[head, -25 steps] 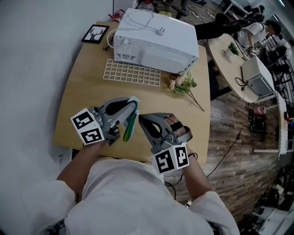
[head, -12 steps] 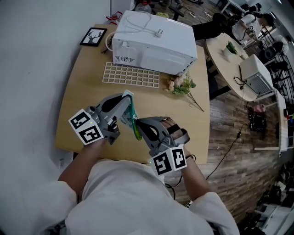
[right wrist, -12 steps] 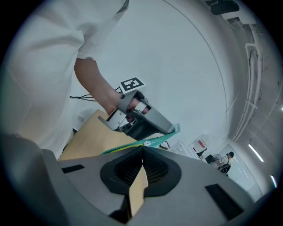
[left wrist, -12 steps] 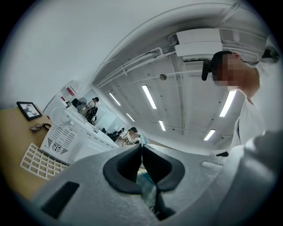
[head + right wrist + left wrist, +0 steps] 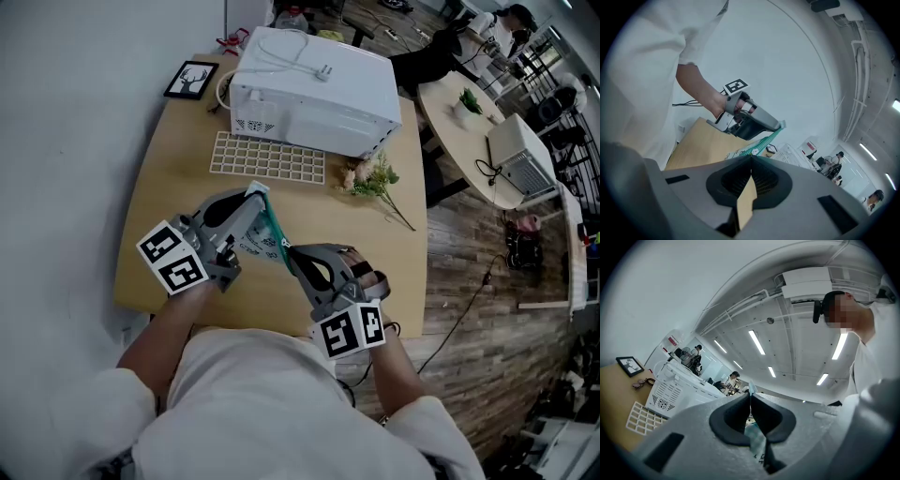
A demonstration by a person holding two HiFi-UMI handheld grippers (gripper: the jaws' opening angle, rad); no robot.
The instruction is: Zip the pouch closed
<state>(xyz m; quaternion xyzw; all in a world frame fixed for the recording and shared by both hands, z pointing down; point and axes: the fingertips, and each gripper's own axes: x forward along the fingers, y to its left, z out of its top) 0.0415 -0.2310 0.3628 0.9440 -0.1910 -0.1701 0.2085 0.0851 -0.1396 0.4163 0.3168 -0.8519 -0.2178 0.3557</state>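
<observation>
A pale printed pouch [image 5: 258,246] with a green zipper [image 5: 273,228] hangs stretched above the wooden table [image 5: 169,202] between my two grippers. My left gripper [image 5: 255,193] is shut on the pouch's far top corner; in the left gripper view the fabric [image 5: 755,439] runs down between its closed jaws [image 5: 750,395]. My right gripper [image 5: 289,249] is shut at the near end of the zipper, on the pull. In the right gripper view the green zipper [image 5: 765,139] runs from my right gripper [image 5: 751,157] up to the left gripper [image 5: 780,124].
A white microwave [image 5: 319,80] stands at the table's back, with a white grid tray [image 5: 267,155] in front of it and a flower sprig [image 5: 373,173] to its right. A framed picture [image 5: 192,78] lies at the back left. The table's front edge is under my hands.
The pouch hung folded from the left gripper a second ago. The left gripper has moved up and away, and the zipper is now drawn taut between the two grippers.
</observation>
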